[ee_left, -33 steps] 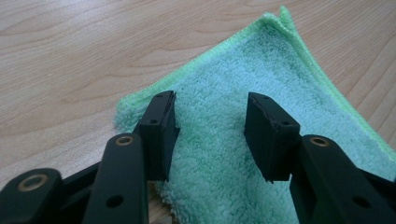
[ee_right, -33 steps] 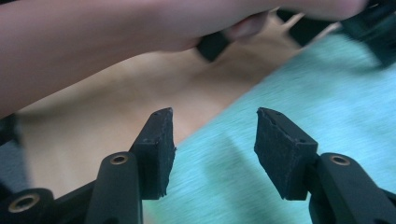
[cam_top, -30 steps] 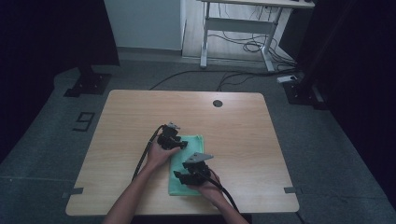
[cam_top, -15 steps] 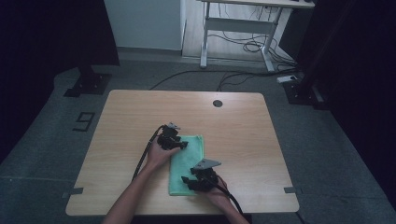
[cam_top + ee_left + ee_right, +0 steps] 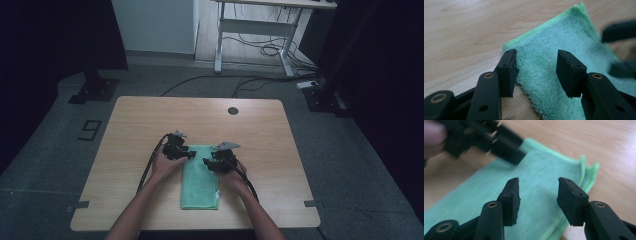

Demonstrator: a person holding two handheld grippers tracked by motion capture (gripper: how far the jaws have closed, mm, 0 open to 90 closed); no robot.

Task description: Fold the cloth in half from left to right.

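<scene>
You have a light wooden surface (image 5: 150, 125) with a round dark grommet (image 5: 232, 110) near its far edge and a folded green cloth (image 5: 200, 185) lying flat toward your near side.

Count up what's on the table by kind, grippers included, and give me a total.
Green cloth: 1
Left gripper: 1
Right gripper: 1
Total: 3
</scene>
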